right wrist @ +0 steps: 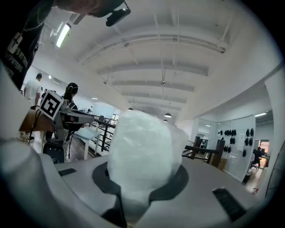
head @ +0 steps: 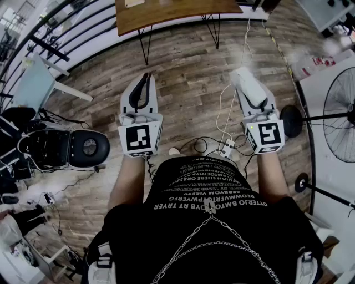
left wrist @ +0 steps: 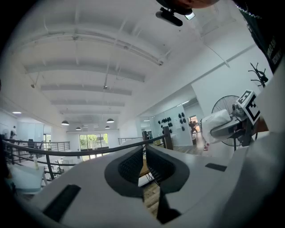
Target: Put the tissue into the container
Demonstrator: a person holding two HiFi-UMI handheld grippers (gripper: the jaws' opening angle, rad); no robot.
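Observation:
A crumpled white tissue (right wrist: 141,151) fills the space between the dark pads of my right gripper (right wrist: 142,178), which is shut on it. In the head view that gripper (head: 242,75) is held level at the right over the wooden floor, the tissue (head: 248,82) showing white at its tip. My left gripper (head: 145,79) is held beside it at the left, level too. Its jaws (left wrist: 144,161) are shut with nothing between them. The left gripper view also catches the right gripper (left wrist: 213,127) with the tissue. No container is in any view.
A wooden table (head: 166,12) on black hairpin legs stands ahead. A floor fan (head: 339,105) is at the right, a black seat (head: 83,147) at the left. A power strip with cables (head: 225,147) lies on the floor by my feet. A railing (left wrist: 80,149) runs across ahead.

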